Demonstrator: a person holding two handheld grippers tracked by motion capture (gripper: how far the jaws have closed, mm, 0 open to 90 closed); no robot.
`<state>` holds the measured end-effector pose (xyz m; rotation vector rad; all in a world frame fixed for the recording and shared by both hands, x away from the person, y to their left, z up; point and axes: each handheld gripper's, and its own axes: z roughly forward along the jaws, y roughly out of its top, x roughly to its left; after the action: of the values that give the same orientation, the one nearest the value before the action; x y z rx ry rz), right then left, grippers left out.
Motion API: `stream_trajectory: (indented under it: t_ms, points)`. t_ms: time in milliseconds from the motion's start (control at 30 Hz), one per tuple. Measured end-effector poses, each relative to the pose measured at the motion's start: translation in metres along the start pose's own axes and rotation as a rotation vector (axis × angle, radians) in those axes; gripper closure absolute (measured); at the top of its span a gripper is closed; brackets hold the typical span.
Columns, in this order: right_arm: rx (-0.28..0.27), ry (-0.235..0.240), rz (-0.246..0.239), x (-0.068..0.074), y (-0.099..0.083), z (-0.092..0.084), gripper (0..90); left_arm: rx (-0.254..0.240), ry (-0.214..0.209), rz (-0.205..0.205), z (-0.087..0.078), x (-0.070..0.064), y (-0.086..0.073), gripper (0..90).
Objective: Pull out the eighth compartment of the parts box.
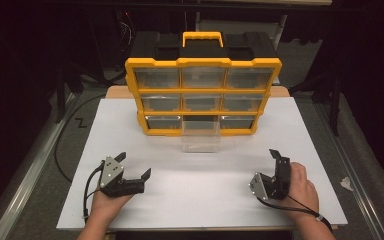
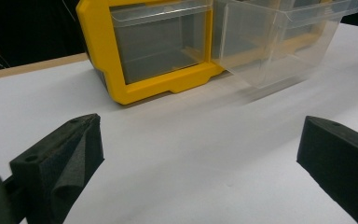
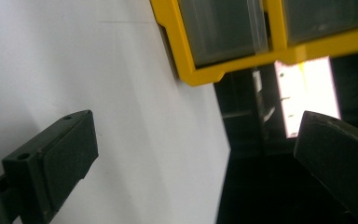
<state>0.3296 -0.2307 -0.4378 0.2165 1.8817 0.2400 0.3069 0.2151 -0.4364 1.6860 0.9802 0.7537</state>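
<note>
A yellow organizer cabinet (image 1: 203, 62) with clear drawers in three rows stands at the back of the white table (image 1: 120, 125). Its bottom middle drawer (image 1: 200, 139) is pulled out toward me and looks empty. My left gripper (image 1: 135, 164) rests low at the front left, open, with nothing between its jaws. In the left gripper view, my left gripper (image 2: 200, 128) faces the cabinet's corner (image 2: 102, 56) and the pulled-out drawer (image 2: 279, 42). My right gripper (image 1: 272, 162) sits at the front right, rolled on its side. In the right gripper view, my right gripper (image 3: 196, 121) is open and empty, looking past the cabinet's corner (image 3: 186, 70).
The table's right edge (image 3: 221, 140) drops to a dark floor in the right gripper view. A black cable (image 1: 60, 150) loops on the floor at the left beside a metal rail (image 1: 25, 170). A small white scrap (image 1: 346, 183) lies on the floor at the right.
</note>
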Motion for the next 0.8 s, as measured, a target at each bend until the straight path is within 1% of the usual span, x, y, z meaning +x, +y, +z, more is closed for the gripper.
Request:
stream_trajectory:
  t_ms: [100,167,200,233,267,300,333,367,400,433,467,567,600,633,700,800]
  points:
    - [0.011,0.044,0.123,-0.002,-0.006,0.003,0.8,0.000,0.001,-0.005,0.000,0.000,0.000,1.3]
    - [0.012,0.075,0.188,-0.004,-0.010,0.005,0.8,0.001,0.002,-0.010,0.000,0.001,0.000,1.3]
    - [0.012,0.075,0.188,-0.004,-0.010,0.005,0.8,0.001,0.002,-0.010,0.000,0.001,0.000,1.2]
    - [0.014,0.096,0.280,-0.005,-0.012,0.006,0.8,0.000,0.001,-0.013,0.000,0.001,0.000,1.2]
    - [0.014,0.111,0.305,-0.007,-0.014,0.006,0.9,0.000,-0.001,-0.014,0.000,0.001,0.000,1.2]
    - [0.013,0.119,0.350,-0.008,-0.015,0.006,0.9,0.000,-0.002,-0.015,0.000,0.000,0.000,1.2]
    - [0.010,0.128,0.383,-0.010,-0.016,0.006,0.9,0.001,-0.002,-0.014,0.001,0.000,0.000,1.2]
    - [0.010,0.142,0.432,-0.011,-0.017,0.006,0.9,0.001,-0.003,-0.014,0.000,0.000,0.000,1.3]
    - [0.004,0.150,0.466,-0.012,-0.017,0.005,0.9,0.000,-0.004,-0.016,0.001,0.000,0.000,1.3]
    - [-0.003,0.152,0.485,-0.014,-0.017,0.004,0.9,-0.001,-0.005,-0.017,0.000,0.000,0.000,1.3]
    - [-0.006,0.164,0.526,-0.014,-0.017,0.003,0.9,-0.002,-0.005,-0.017,0.000,0.000,0.000,1.2]
    - [-0.020,0.199,0.626,-0.017,-0.018,0.000,1.0,-0.010,-0.009,-0.021,0.000,0.001,0.001,1.2]
    - [-0.020,0.199,0.626,-0.017,-0.018,0.000,1.0,-0.010,-0.009,-0.021,0.000,0.001,0.001,1.3]
    - [-0.037,0.219,0.696,-0.018,-0.020,-0.002,1.0,-0.012,-0.012,-0.025,0.000,0.001,0.001,1.2]
    - [-0.061,0.238,0.767,-0.019,-0.023,-0.005,1.1,-0.015,-0.016,-0.026,0.000,0.001,0.001,1.3]
    - [-0.091,0.252,0.870,-0.021,-0.027,-0.010,1.3,-0.014,-0.019,-0.025,0.000,0.002,0.001,1.3]
